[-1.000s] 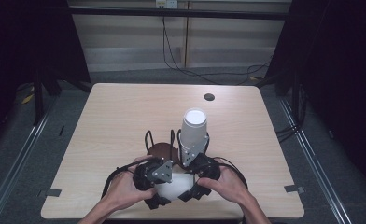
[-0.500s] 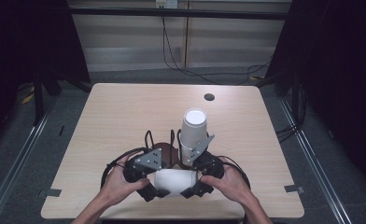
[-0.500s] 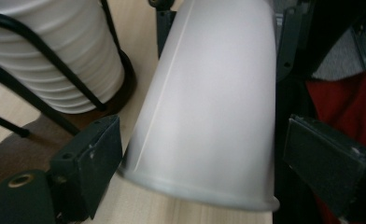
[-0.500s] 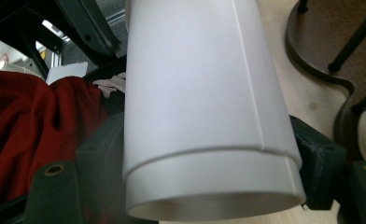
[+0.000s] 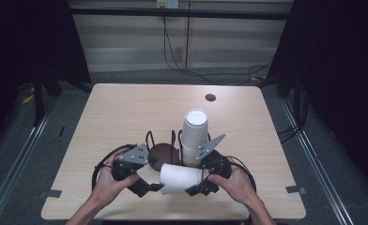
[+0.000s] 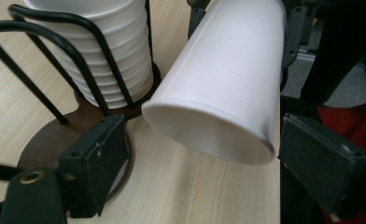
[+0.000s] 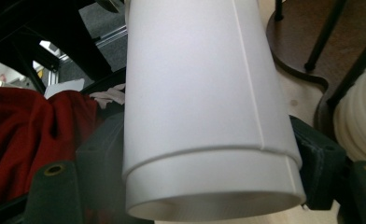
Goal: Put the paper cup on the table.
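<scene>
Nearest the person, the right gripper (image 5: 197, 187) is clamping a single white paper cup (image 5: 181, 179), which is lying on its side just above the table (image 5: 126, 112) near its front edge. In the right gripper view the two black pads (image 7: 319, 158) are pressing against the cup's wall on either side, close to one end of it, and the cup is reaching away from the camera.

The left gripper (image 5: 149, 186) is sitting at the cup's other end. In the left gripper view its jaws are standing on either side of that end of the cup (image 6: 228, 88) with a clear gap to each pad, so they are not gripping it; they have just been closing, with the cup's end between them. Whether the right-hand pad in that view is brushing the rim is hard to say, since the edge is slightly blurred there. The person's hands (image 5: 108, 185) are wrapping around both gripper bodies, forearms coming in from the bottom of the high view.

Just behind the lying cup, a dark round base with black wire hoops, the cup holder (image 5: 161, 152), is standing on the table. A tall stack of white cups (image 5: 194, 136) is resting upright in its right half, just beside the right gripper.

Farther back, a small dark round hole (image 5: 210, 97) is sitting in the tabletop near the far edge.
</scene>
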Motion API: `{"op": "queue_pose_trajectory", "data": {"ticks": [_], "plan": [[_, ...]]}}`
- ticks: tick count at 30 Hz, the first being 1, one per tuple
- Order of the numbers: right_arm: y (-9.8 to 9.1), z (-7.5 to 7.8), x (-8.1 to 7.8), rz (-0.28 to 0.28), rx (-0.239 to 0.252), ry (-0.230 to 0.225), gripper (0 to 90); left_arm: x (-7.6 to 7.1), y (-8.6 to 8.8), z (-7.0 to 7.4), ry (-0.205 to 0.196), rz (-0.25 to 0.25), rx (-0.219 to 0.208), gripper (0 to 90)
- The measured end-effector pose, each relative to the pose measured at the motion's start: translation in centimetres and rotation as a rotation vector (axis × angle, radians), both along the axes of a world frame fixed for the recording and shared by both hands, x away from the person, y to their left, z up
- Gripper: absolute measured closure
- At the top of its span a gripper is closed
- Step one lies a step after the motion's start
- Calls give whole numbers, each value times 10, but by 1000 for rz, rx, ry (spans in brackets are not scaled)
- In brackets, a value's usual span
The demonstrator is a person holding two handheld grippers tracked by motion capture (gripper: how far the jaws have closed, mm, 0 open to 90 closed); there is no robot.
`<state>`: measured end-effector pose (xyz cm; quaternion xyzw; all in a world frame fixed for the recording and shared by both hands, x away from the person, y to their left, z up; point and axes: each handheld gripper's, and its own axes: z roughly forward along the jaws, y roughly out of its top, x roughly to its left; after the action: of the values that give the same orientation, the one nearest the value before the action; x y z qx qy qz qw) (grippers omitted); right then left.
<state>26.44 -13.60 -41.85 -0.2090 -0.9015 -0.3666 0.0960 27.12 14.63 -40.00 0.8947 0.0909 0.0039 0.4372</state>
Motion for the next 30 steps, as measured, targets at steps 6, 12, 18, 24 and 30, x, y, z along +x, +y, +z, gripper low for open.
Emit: {"op": "queue_pose_trajectory", "data": {"ticks": [6, 12, 18, 24, 30], "plan": [[-5, -3, 2, -20, 28, 16, 242, 1, 11, -5, 17, 11, -11, 151], [-10, -3, 3, -39, 76, 23, 242, 1, 13, -15, 53, 34, -31, 153], [-16, -3, 2, -57, 134, 20, 242, -1, 15, -19, 56, 26, -61, 155], [-17, -4, 4, -64, 169, 33, 241, -3, 15, -22, 65, 36, -90, 154], [-17, -1, 1, -49, 245, -2, 241, -5, 12, -29, 70, 27, -79, 155]]}}
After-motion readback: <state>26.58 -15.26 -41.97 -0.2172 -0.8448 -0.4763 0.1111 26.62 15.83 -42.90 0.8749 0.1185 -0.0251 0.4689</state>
